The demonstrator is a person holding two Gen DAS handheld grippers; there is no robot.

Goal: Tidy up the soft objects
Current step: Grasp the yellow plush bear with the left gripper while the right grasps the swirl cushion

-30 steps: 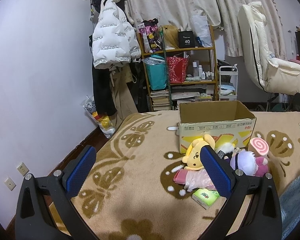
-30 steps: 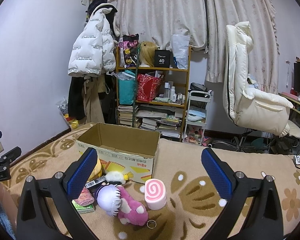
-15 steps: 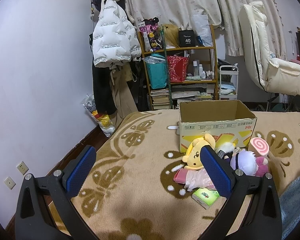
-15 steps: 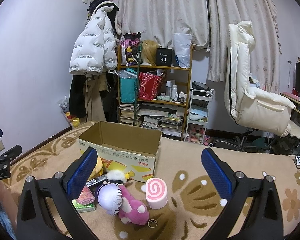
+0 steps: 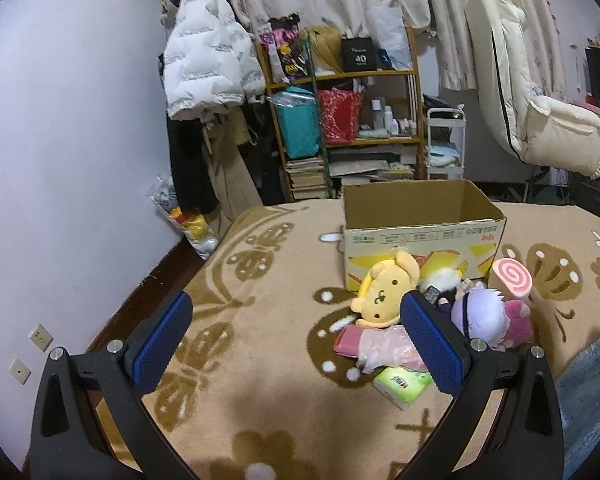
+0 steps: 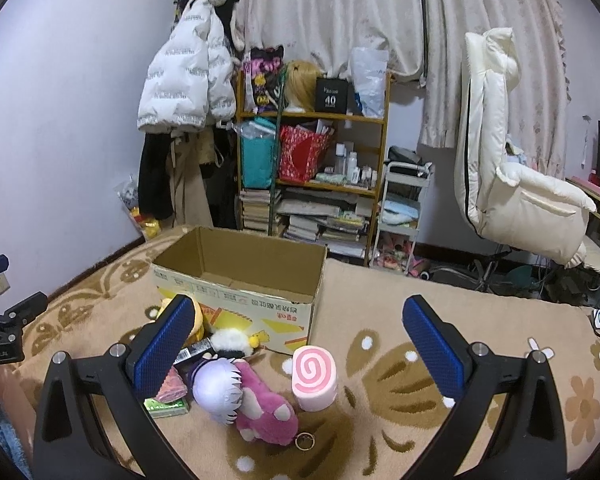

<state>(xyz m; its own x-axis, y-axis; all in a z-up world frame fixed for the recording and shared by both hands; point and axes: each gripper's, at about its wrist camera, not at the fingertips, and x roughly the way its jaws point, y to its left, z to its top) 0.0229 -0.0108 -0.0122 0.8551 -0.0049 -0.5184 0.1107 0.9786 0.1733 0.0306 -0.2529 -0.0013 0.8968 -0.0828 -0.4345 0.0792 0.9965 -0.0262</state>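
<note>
Almost nothing has changed over the last second: my left gripper (image 5: 296,336) and right gripper (image 6: 300,340) only drifted slightly, jaws spread wide and empty, so sorting hasn't begun. The open brown cardboard box (image 6: 236,276) looks empty. Against its front I count one yellow plush dog (image 5: 386,290), one purple-haired pink plush doll (image 6: 244,394), one pink swirl roll cushion (image 6: 314,376), one green tissue pack (image 5: 404,384).

White puffer jacket (image 6: 186,80) hangs on wall, left of wooden shelf (image 6: 312,172). Shelf holds teal bag (image 6: 256,160), red bag (image 6: 302,152), stacked books (image 6: 320,224). Cream recliner chair (image 6: 512,184) at right. Patterned curtains (image 6: 340,12) behind. Small white cart (image 6: 400,216) beside shelf.
</note>
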